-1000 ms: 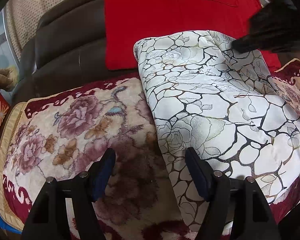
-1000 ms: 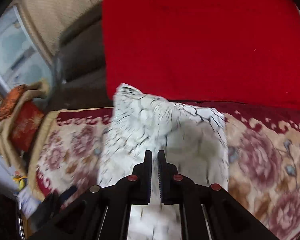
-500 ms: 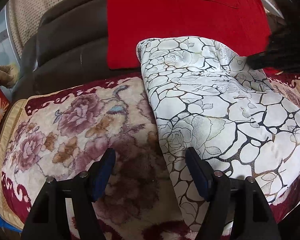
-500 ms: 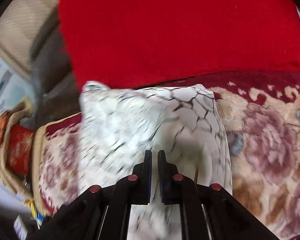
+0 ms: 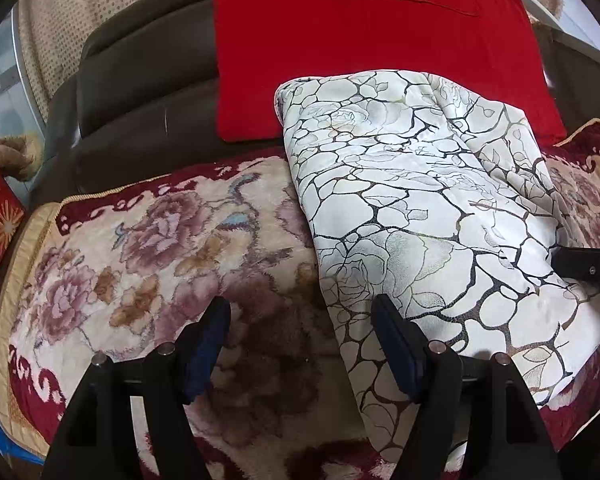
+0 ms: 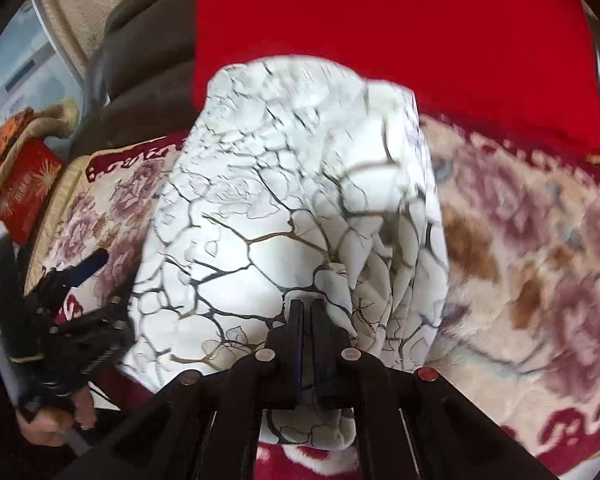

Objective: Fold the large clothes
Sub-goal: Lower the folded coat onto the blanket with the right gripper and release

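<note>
Clamping our right gripper [image 6: 307, 312] on the white garment [image 6: 283, 208], we see its two black fingers pressed together with a fold of the cloth pinched between the tips. The fabric bunches into sharp pleats just to the right of those tips and spreads smooth ahead and to the left. It looks thin and satiny, printed with black and gold crackle lines and faint rose outlines.

Our left gripper [image 5: 300, 344] stands wide apart, holding nothing; its blue-padded fingers [image 5: 209, 344] hover over the floral blanket [image 5: 139, 248], and the right one sits at the garment's [image 5: 412, 208] near left edge. From there the garment lies ahead and to the right as a long folded slab, its far end resting against the red cushion [image 5: 360, 40]. The right gripper's black tip [image 5: 584, 262] enters from the far right, at the cloth's edge.

The blanket under everything is plush, cream with mauve peonies and a dark red scrolled border with gold piping. Behind it rises a brown leather sofa back [image 5: 139, 92], and a beige dotted curtain [image 5: 79, 12] beyond. Far left, a red box [image 6: 25, 192] bears a gold starburst; its lettering is too blurred for us to read.
</note>
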Motion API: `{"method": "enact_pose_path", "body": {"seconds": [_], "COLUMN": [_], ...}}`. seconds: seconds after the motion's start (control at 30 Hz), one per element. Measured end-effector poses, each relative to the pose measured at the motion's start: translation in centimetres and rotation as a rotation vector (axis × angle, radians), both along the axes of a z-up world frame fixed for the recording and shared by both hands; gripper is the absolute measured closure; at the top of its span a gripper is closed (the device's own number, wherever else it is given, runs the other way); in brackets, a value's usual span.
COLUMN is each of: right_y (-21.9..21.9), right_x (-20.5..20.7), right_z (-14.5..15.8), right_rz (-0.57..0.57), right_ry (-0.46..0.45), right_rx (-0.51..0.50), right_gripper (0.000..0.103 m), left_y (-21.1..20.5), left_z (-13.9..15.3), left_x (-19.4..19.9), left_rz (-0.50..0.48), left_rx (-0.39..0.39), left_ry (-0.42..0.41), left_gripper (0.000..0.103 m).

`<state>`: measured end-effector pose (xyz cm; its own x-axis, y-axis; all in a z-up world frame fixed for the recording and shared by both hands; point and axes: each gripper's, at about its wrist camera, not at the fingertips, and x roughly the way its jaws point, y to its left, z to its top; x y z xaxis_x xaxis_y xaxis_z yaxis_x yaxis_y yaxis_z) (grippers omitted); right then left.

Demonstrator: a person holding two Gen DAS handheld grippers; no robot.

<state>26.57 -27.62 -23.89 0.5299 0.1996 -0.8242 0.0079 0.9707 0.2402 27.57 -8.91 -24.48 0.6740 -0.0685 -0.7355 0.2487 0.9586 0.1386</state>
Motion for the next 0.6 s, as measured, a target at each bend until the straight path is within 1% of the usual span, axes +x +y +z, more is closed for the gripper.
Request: {"method": "enact_pose_path", "body": {"seconds": [0.07,0.17,0.27,0.37,0.43,0.53,0.57,0.6], "right_y": [-0.2,-0.5,0.2,0.1,0.0,-0.3,-0.4,-0.6], "right_x": [-0.6,-1.0,-1.1,-0.7,-0.5,-0.6,-0.7,-0.8], "right_z": [0.1,-0.3,-0.8,-1.6,-1.7,-0.8,-0.3,0.4], "right_rz": [0.009,0.000,-0.002,-0.019,-0.022,-0.020,-0.014,-0.013], "right_ry": [-0.032,-0.050,-0.066,-0.078,-0.079,-0.059,-0.055,-0.049], "right_rx": [-0.005,0.002,-0.026,-0.015,0.010,0.031,0.041,0.063], "right_gripper": [0.097,0.097,0.098,0.101,0.101,0.101,0.097,0.096], "left_y": [0.2,0.2,0.1,0.2,0.3,0.6,0.7,0.8], "left_z": [0.0,0.1,0.0,0.0,0.1,0.3,0.5,0.6], "left_x": [0.2,0.3,0.4,0.4,0.4,0.3,0.4,0.4], "left_rz": [0.000,0.001,0.006,0.009,0.010,0.014,0.016,0.018], "left_rx": [-0.011,-0.008,-0.002,-0.005,-0.007,-0.010,-0.015,-0.019], "left_ry": [0.005,0.005,-0.003,-0.004,-0.005,-0.005,-0.003,-0.005], "left_gripper": [0.029,0.028,0.025,0.025,0.025,0.025,0.025,0.025]}}
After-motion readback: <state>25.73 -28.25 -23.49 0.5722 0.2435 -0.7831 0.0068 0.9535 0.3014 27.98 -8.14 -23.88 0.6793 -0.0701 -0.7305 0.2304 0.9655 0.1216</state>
